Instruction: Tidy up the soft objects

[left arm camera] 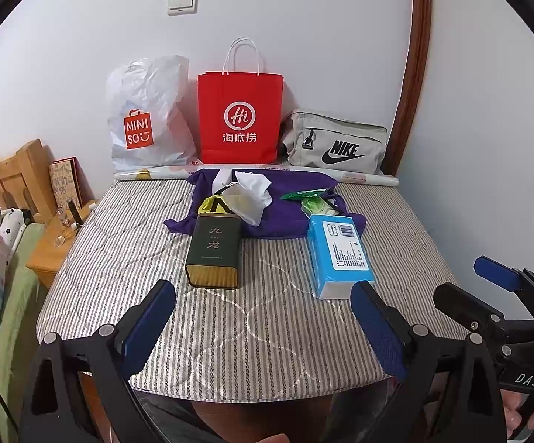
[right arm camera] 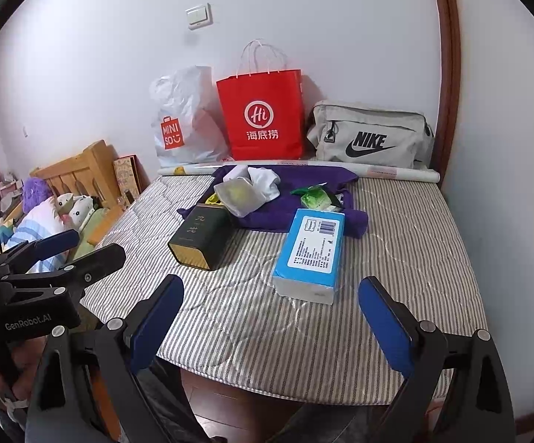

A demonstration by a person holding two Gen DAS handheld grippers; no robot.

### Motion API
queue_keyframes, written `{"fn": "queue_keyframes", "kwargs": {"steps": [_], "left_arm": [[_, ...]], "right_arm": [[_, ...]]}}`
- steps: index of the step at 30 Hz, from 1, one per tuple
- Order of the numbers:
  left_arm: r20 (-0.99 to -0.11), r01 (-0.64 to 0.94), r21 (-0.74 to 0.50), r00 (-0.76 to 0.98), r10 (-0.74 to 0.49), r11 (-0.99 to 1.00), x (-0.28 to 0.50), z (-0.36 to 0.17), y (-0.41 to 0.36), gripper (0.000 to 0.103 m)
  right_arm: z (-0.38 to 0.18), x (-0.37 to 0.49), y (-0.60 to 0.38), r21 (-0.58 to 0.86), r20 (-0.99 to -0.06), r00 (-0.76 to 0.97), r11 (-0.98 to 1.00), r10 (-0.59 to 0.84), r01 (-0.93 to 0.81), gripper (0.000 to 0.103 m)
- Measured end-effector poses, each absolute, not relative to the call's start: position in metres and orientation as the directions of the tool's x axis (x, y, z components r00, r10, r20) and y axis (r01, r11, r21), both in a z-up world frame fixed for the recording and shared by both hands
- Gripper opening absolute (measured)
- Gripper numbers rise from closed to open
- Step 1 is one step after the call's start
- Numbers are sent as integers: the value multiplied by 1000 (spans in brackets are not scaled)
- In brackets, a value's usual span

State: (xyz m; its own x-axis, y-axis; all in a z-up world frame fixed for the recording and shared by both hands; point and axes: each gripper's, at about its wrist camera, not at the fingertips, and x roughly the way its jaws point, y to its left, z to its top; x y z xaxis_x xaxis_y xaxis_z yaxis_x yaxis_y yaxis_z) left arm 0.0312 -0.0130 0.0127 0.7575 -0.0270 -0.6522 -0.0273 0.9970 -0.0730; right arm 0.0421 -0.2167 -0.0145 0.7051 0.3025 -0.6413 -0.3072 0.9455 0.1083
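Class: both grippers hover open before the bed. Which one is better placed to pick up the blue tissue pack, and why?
Right. The tissue pack lies just ahead between the right gripper's open jaws; the left gripper faces the green tin.

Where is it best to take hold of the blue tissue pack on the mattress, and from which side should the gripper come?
Probably across its two long sides, near the white end, coming from above. The blue tissue pack lies flat, label up, with that end towards the open right gripper. The sides look bare, while its far end sits close to the purple cloth. It is soft, so close gently.
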Motion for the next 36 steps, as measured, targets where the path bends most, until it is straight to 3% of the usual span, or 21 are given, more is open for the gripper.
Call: {"fn": "queue_keyframes", "kwargs": {"steps": [36], "left_arm": [[-652, -30, -81, 757, -30, 996, 27, 14, -13, 96]], "right_arm": [[-14, 39, -218, 105, -641, 707, 947, 298, -303, 95]]}}
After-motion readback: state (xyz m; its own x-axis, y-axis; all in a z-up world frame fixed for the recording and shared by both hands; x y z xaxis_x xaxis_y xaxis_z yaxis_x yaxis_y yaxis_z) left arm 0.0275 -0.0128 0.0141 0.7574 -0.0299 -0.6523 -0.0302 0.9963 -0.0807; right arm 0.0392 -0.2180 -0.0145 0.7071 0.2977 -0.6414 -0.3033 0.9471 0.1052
